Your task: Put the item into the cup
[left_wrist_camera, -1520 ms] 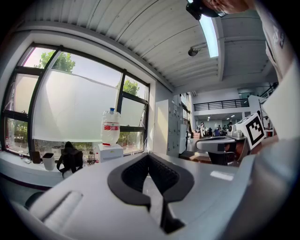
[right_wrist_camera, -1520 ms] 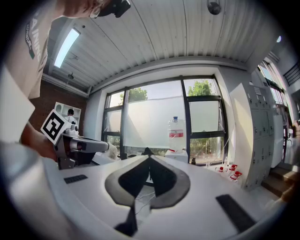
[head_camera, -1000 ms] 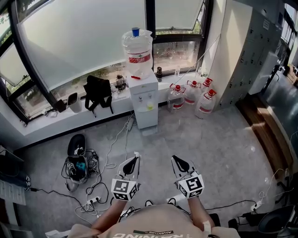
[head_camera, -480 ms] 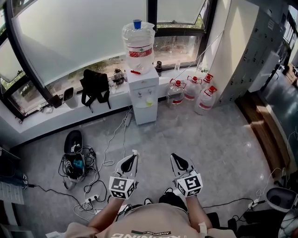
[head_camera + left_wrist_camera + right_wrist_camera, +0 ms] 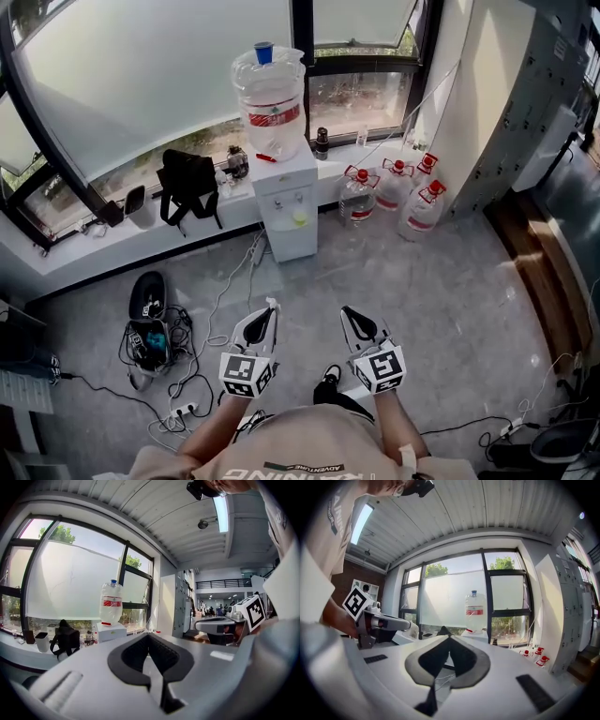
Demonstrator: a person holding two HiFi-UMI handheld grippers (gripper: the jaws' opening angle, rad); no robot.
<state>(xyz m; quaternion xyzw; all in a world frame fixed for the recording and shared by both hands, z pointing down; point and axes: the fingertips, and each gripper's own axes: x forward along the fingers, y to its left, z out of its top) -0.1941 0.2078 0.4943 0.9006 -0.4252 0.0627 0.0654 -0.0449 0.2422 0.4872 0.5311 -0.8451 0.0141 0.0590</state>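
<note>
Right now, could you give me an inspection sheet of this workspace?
Surface: grey floor; no table seen.
Job's things: nothing seen; no cup or item in view.
Clutter: black bag on the sill; three jugs by the wall.
Grippers: left gripper and right gripper both shut, empty, held above the floor.
Cables: tangle on the floor at left.
Surroundings: water dispenser below the window.

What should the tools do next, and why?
Probably just turn to look for the cup. The left tool and right tool are both shut with nothing between them, held over the floor. No cup or item shows in any view, only a water dispenser ahead, so there is nothing to grab yet.
</note>
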